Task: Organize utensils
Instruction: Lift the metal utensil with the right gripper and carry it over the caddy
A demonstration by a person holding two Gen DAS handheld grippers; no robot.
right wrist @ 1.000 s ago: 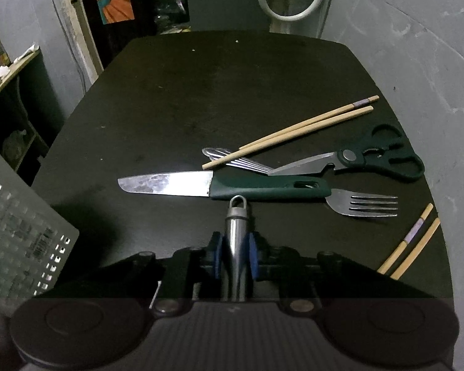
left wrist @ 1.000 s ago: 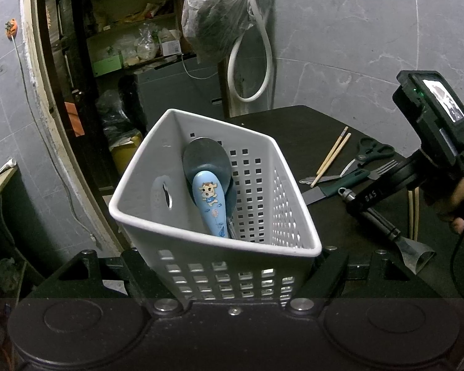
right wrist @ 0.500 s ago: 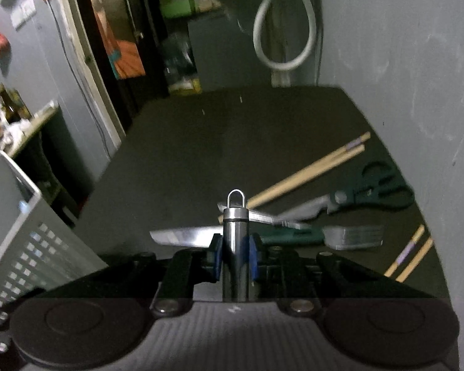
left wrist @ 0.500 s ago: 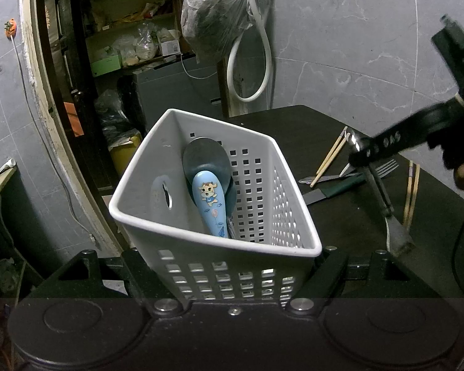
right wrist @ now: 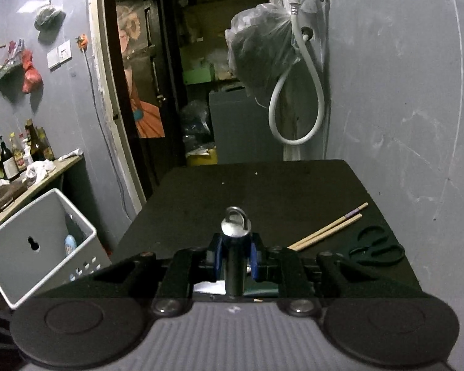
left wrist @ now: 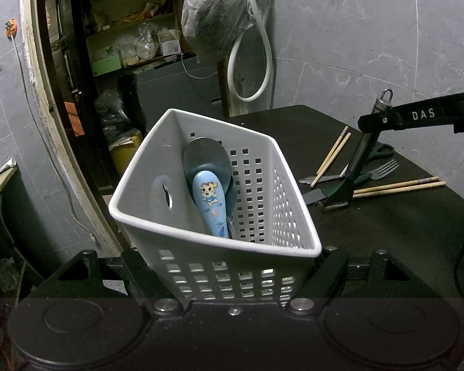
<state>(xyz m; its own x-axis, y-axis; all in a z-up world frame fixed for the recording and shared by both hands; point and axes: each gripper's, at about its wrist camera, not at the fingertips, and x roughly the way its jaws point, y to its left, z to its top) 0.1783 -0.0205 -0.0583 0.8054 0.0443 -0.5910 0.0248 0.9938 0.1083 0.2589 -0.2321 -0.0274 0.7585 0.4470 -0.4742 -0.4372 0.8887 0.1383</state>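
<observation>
Your left hand-held gripper (left wrist: 235, 273) is clamped on the white perforated plastic basket (left wrist: 272, 204), which fills the centre of the left wrist view, tilted. Inside it a blue cartoon-printed spoon handle (left wrist: 209, 202) leans against a round dark metal ladle bowl (left wrist: 205, 157).

Your right hand-held gripper (right wrist: 235, 247) is closed on the steel-handled peeler (right wrist: 234, 241), its blue pads pressing either side of the handle. In the left wrist view the peeler hangs at the right of the frame, ring end up and blade end down, above the black tabletop (left wrist: 386, 228).

On the tabletop at right lie two pairs of wooden chopsticks (left wrist: 332, 156), a steel fork (left wrist: 385, 167), green-handled scissors (right wrist: 377, 247) and a green-handled knife (left wrist: 314, 197), mostly hidden behind the peeler.
</observation>
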